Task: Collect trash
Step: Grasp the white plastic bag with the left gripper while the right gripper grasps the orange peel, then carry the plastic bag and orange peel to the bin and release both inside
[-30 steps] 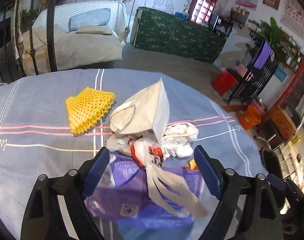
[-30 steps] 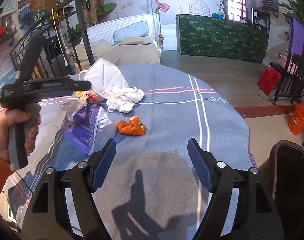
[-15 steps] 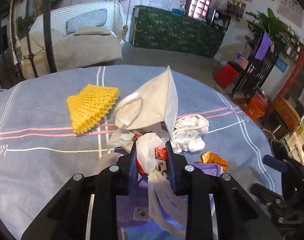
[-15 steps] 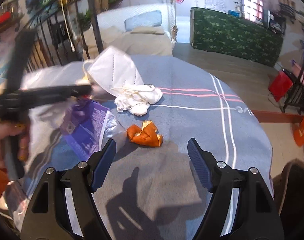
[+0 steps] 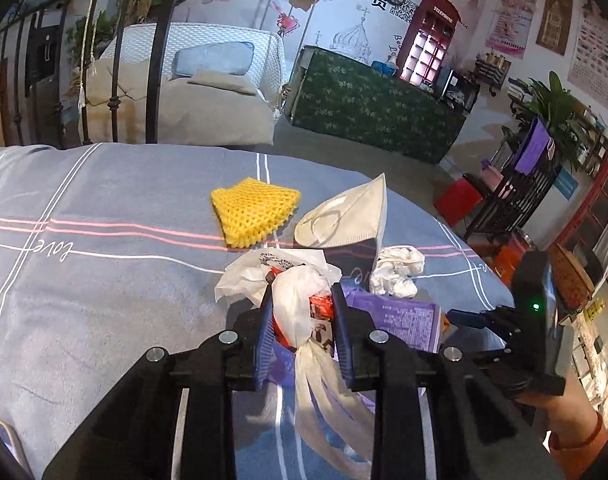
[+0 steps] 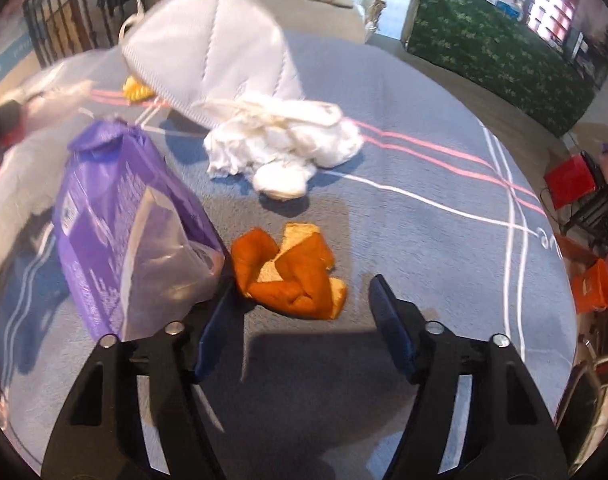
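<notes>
Blue-grey tablecloth (image 5: 103, 280) with pink stripes holds the trash. One second ago the left gripper (image 5: 301, 320) was wide; now it squeezes the white plastic bag (image 5: 299, 300), lifting it a bit. The right gripper (image 6: 304, 320) tips down lower over the orange peel (image 6: 287, 272), its jaws closing but not touching yet.

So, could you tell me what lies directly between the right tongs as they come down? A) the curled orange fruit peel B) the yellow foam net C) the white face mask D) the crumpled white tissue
A: the curled orange fruit peel sits just ahead of the closing right tongs, whose blue pads are not yet pressing it.
</notes>
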Available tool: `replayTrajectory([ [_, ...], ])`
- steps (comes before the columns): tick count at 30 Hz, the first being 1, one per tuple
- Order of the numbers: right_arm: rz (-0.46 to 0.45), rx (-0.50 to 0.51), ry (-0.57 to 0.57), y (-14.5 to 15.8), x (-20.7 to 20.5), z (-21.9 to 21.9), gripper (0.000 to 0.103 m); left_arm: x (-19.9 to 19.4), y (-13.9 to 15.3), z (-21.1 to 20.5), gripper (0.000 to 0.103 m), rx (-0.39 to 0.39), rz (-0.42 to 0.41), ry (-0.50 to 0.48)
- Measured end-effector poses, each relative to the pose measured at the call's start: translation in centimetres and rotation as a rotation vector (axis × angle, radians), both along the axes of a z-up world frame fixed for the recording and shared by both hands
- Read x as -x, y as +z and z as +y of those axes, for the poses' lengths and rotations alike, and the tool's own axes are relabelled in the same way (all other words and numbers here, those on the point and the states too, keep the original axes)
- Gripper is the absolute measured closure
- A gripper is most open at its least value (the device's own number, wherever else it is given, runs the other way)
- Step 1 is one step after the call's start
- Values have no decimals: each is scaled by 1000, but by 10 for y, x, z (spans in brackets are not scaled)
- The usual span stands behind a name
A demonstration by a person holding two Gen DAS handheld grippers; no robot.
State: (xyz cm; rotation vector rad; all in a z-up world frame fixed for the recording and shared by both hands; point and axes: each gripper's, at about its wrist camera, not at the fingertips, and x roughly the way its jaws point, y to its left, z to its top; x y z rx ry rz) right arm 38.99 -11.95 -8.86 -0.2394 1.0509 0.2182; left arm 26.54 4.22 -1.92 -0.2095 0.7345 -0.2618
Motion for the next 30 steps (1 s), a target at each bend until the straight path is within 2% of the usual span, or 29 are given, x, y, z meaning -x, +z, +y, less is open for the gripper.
replayTrajectory([
  [2,-7,21,15,0,0,5,50,4,-1,1,76,8,0,3],
  [5,-13,19,15,3,0,6,71,9,-2,-1,76,15,6,1],
  [15,-72,-47,-34,20,40,-13,72,28,-3,-10,76,38,3,-29],
  [23,-151,-130,-97,37,100,-32,72,50,-1,-40,76,45,-13,-92],
  [30,-205,-157,-161,51,130,-67,72,64,-3,-73,76,30,-16,-166],
])
